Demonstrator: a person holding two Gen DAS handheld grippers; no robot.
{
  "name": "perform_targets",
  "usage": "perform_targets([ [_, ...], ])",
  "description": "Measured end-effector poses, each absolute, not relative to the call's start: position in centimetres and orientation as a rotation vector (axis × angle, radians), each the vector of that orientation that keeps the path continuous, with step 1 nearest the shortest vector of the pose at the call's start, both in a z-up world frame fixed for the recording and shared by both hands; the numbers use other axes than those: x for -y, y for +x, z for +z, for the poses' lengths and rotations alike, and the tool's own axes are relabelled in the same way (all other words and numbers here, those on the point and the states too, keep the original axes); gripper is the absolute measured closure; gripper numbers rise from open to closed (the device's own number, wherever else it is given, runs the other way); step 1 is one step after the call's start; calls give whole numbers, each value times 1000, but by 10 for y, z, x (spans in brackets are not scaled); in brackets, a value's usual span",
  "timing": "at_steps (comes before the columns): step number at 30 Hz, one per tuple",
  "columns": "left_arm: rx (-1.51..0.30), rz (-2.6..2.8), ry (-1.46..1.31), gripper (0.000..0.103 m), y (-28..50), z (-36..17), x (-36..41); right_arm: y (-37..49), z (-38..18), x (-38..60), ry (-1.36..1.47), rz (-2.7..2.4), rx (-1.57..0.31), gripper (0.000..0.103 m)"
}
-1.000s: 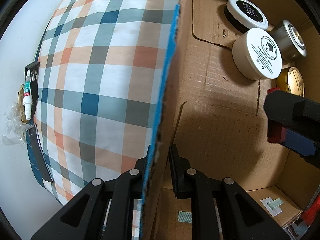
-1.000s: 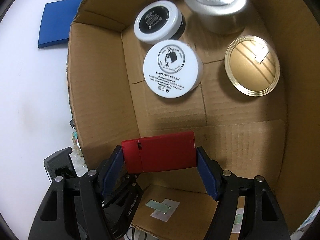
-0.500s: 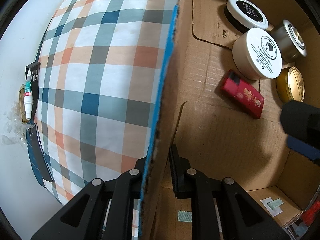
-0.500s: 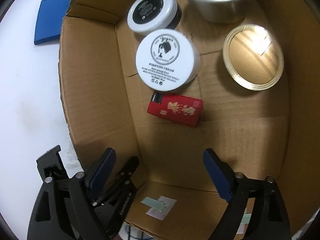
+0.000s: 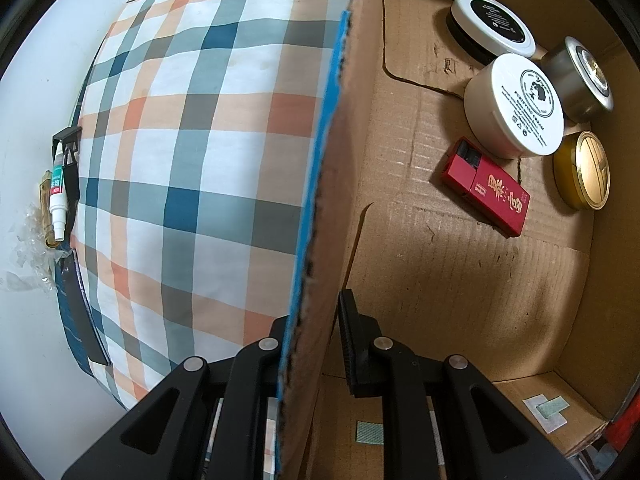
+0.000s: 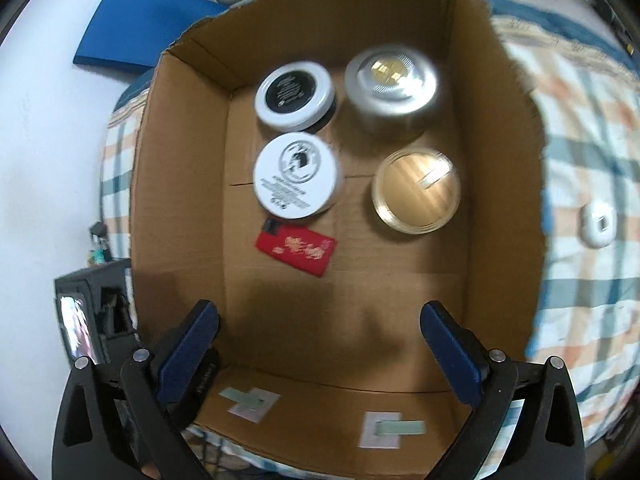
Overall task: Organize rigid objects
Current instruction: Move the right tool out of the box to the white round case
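A cardboard box [image 6: 180,184] sits on a plaid cloth. A red box [image 6: 296,249] lies flat on its floor, also in the left wrist view [image 5: 486,188]. Behind it stand a white cream jar [image 6: 296,176], a black-lidded jar [image 6: 295,94], a silver jar [image 6: 390,88] and a gold tin [image 6: 416,190]. My right gripper [image 6: 318,344] is open and empty, raised above the box's near side. My left gripper [image 5: 310,344] is shut on the box's left wall [image 5: 332,184].
The plaid cloth [image 5: 192,152] covers the surface left of the box. A white glue tube [image 5: 58,196] and a black clip lie at its left edge. A white round object [image 6: 598,230] lies on the cloth right of the box. A blue pad [image 6: 140,24] lies far left.
My right gripper opened and dropped the red box onto the box floor, then pulled up and back out of the box. The left gripper has not moved.
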State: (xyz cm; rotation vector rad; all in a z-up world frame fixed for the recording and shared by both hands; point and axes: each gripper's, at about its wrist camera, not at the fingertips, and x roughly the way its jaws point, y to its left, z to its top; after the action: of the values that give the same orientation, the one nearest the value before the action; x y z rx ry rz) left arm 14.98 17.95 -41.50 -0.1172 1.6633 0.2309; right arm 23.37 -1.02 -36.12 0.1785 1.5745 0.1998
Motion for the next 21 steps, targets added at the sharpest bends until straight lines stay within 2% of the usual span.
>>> perform_targets([
  [10,-1664,230,-105,90,152,-414,-175,222,-322,17,32,162,-1483,0],
  [21,-1663,231,-106,90,151,-412,-176,208,-282,45,99,153,-1407,0],
])
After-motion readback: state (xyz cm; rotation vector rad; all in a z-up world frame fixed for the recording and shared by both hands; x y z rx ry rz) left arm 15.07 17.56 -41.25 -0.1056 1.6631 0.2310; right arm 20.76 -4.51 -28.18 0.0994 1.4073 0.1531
